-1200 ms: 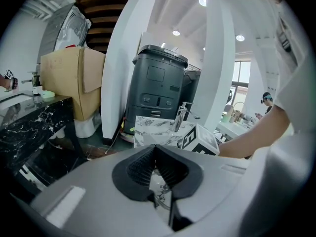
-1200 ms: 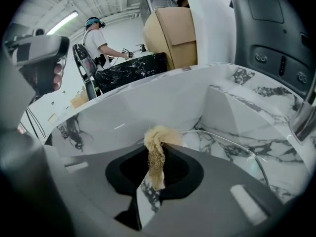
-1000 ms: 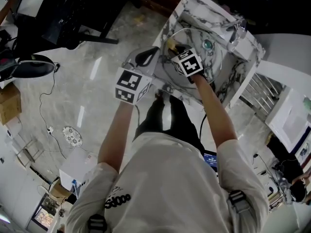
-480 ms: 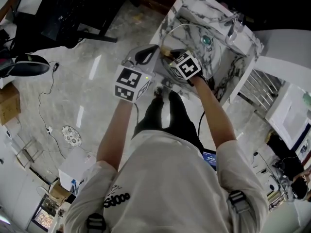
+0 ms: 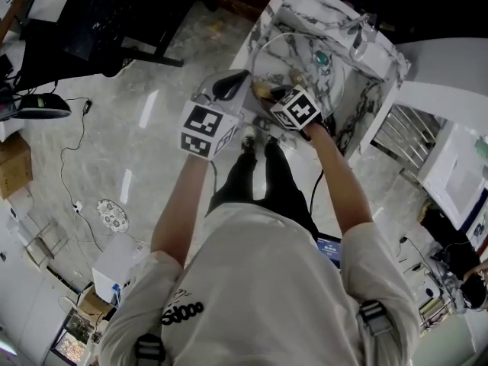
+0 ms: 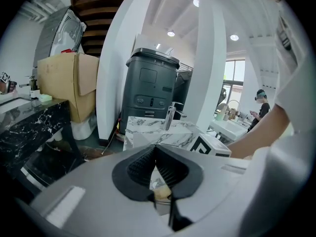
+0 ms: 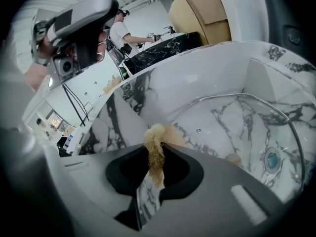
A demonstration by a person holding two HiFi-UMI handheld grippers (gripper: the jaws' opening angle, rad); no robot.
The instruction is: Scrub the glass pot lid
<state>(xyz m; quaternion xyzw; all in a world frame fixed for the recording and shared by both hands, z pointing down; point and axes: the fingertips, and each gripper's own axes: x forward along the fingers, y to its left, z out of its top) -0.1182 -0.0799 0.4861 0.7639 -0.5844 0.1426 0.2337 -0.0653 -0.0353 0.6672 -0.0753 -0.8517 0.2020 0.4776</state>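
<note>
While I stand on a pale stone floor (image 5: 137, 128) over the marbled sink (image 5: 316, 10), the glass lid (image 5: 293, 56) rests in its basin. Past my left tongs (image 6: 156, 149), pinched together, stands a grey bin (image 6: 148, 83). My right tongs (image 7: 157, 154) clamp a tan scrubber (image 7: 154, 135) near the lid's rim.

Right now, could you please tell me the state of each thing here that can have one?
Left gripper: jaws shut, nothing between them.
Right gripper: jaws shut on the scrub pad.
Scrub pad: clamped, its tip at the lid's near edge.
Glass pot lid: lying in the sink, held by neither gripper.
Faucet: no water seen running.
</note>
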